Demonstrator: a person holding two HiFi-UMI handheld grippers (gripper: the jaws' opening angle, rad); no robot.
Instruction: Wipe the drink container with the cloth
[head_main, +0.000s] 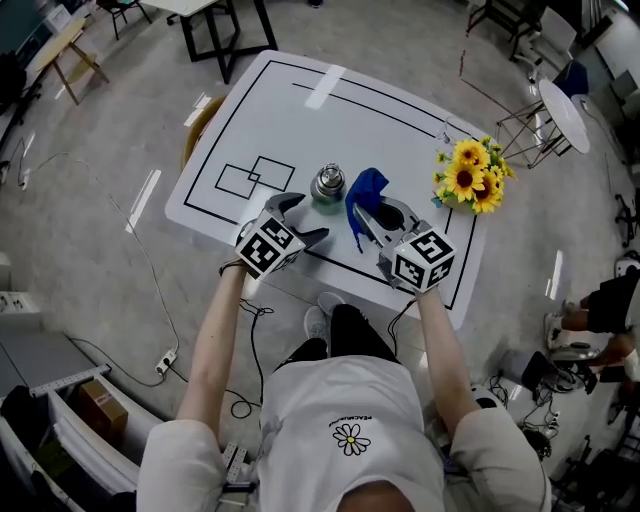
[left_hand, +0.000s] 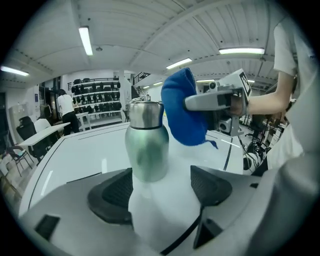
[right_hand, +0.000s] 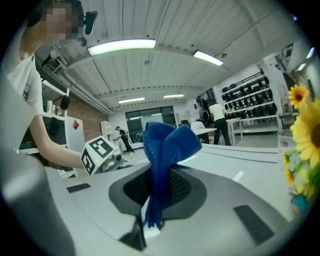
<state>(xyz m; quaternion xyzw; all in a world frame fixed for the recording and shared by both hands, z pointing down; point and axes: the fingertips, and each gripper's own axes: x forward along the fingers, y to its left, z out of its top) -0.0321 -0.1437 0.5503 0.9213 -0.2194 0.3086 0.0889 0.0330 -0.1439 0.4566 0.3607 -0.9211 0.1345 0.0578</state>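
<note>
right gripper (head_main: 368, 220) clenched on the blue cloth (head_main: 366, 190), just right of the steel drink bottle (head_main: 327, 184) at frame centre. left gripper (head_main: 305, 218) gapes empty (bottle just ahead). likely next: steady the bottle, press the cloth against it.

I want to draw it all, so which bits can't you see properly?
- Left gripper view: the cloth and bottle overlap, so contact is unclear.
- Right gripper view: the bottle doesn't show, probably behind the cloth.
- Right gripper view: the picture's edge cuts off the sunflowers.
</note>
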